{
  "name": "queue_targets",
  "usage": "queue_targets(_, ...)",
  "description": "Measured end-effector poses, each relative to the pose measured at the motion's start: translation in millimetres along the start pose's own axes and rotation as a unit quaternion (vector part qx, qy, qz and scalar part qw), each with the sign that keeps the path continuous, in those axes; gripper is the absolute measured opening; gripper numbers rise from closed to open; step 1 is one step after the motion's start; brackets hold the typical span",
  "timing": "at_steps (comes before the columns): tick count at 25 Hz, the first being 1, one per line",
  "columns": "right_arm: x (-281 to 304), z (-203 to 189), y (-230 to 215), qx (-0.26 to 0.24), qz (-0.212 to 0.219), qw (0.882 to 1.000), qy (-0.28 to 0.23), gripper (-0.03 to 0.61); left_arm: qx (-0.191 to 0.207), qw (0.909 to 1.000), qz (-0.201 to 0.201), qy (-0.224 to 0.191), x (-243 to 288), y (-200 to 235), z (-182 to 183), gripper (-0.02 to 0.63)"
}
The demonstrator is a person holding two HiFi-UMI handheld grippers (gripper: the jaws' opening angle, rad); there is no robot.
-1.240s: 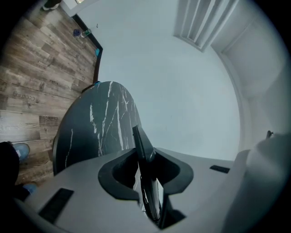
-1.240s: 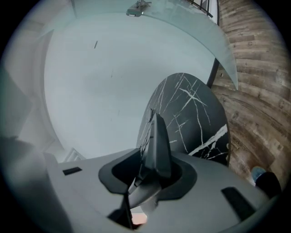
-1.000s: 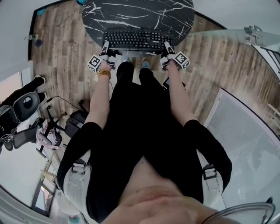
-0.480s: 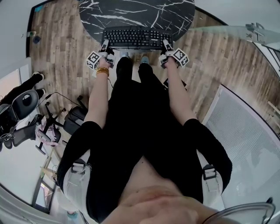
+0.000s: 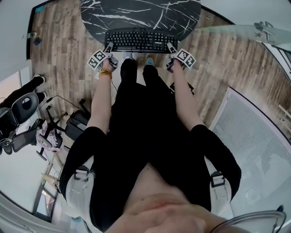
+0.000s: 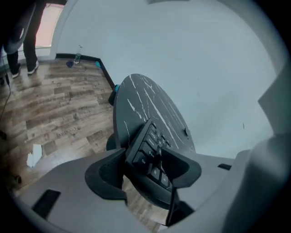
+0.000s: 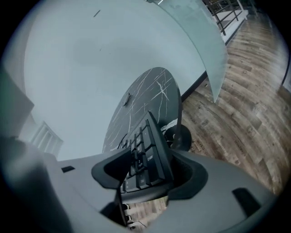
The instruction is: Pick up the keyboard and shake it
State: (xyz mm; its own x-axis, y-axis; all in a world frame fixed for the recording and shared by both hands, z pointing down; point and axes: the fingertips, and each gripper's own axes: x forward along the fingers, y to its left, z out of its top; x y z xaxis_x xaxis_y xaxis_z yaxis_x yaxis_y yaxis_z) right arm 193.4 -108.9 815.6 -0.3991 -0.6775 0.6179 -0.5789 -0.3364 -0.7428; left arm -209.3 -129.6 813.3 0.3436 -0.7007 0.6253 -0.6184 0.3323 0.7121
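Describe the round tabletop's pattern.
The tabletop is black with white marble veins; head view shows it best.

Both arms reach forward and down, with 2 grippers loose at the ends of the keyboard [image 5: 138,40].

The left forearm [image 5: 101,98] and right forearm [image 5: 182,98] run straight ahead, roughly parallel, to the near edge of the table [image 5: 136,13]. The left gripper [image 5: 109,47] points down at the keyboard's left end, its marker cube [image 5: 96,59] turned outward. Its jaws have just been opening and now stand apart round that end. The right gripper [image 5: 169,47] mirrors it at the right end, cube [image 5: 185,57] outward. Its jaws have also just been opening, with the keyboard's end between them, unclamped.
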Motion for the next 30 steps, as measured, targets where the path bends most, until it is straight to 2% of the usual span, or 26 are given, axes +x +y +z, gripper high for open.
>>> queue_targets(5, -0.1, -1.0, -7.9, -0.034, -0.036, 0.999, 0.008, 0.257, 0.073, 0.9954, 0.063, -0.001, -6.0, 11.6, 1.1, 0.247)
queue_targets(8, -0.3, -1.9, -15.2, -0.045, -0.061, 0.997, 0.013, 0.277, 0.095, 0.9899, 0.102, -0.023, -14.5, 16.9, 11.8, 0.247)
queue_targets(14, -1.0, -1.5, -20.1, -0.068, -0.087, 0.994, 0.019, 0.291, 0.122, 0.9873, 0.098, -0.03, -18.8, 8.0, 15.9, 0.247)
queue_targets(18, -10.7, 11.4, -25.9, -0.127, -0.13, 0.983, 0.006, 0.291, 0.148, 0.9812, 0.111, -0.055, -26.6, 1.9, 21.1, 0.247)
queue_targets(21, -22.1, 36.9, -16.0, -0.173, -0.147, 0.973, -0.04, 0.29, 0.188, 0.9721, 0.116, -0.079, -33.0, -10.7, 30.2, 0.247)
queue_targets(24, -27.3, 57.5, 16.5, -0.253, -0.14, 0.954, -0.083, 0.29, 0.24, 0.9601, 0.104, -0.098, -35.2, -35.9, 35.1, 0.245)
queue_targets(27, -22.5, 62.2, 57.3, -0.318, -0.105, 0.936, -0.113, 0.29, 0.299, 0.9437, 0.082, -0.115, -31.4, -71.8, 32.6, 0.229)
queue_targets(30, -10.9, 50.7, 99.0, -0.375, -0.061, 0.918, -0.117, 0.289, 0.359, 0.9226, 0.058, -0.128, -26.0, -113.4, 26.6, 0.212)
